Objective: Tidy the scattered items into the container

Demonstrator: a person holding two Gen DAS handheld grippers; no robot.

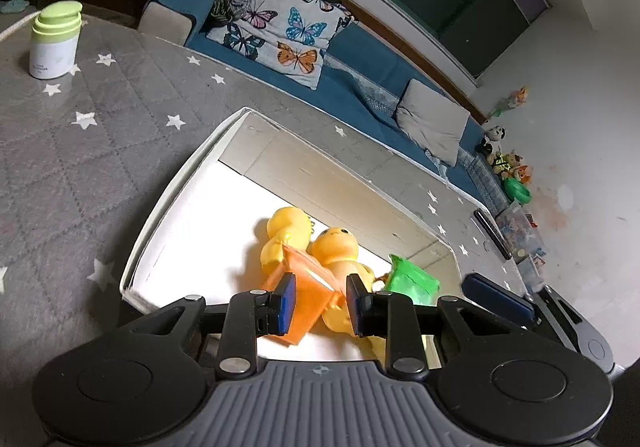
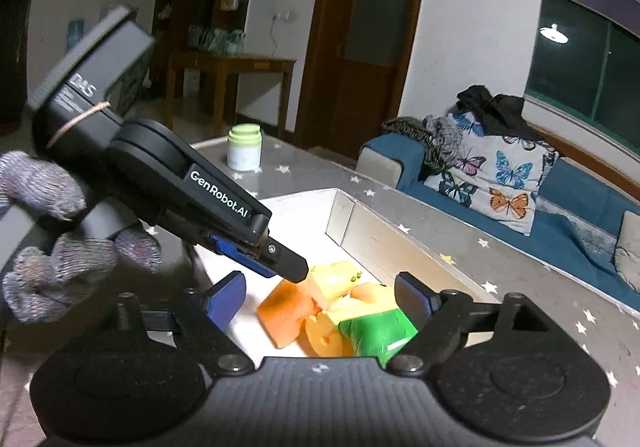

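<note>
Step in hand looks like the drop-off: both grippers are over the white box, which sits on the grey star-print table.

Left gripper: jaws part-open w/ the orange piece between the pads. Can't tell from this angle if the pads actually touch it or just straddle it; it seems to lie on the box floor already.

Right gripper: jaws wide apart, nothing held, hovering over the near right end of the box.

In the box: two yellow duck toys touching each other, orange piece across them, green piece just right of them.

Still out: green-lidded jar, far left on the table, well apart from the box.

Next, I'd judge: lift the left clear w/o dragging the orange piece, then go for the jar; it's upright, so grip it across the body.
</note>
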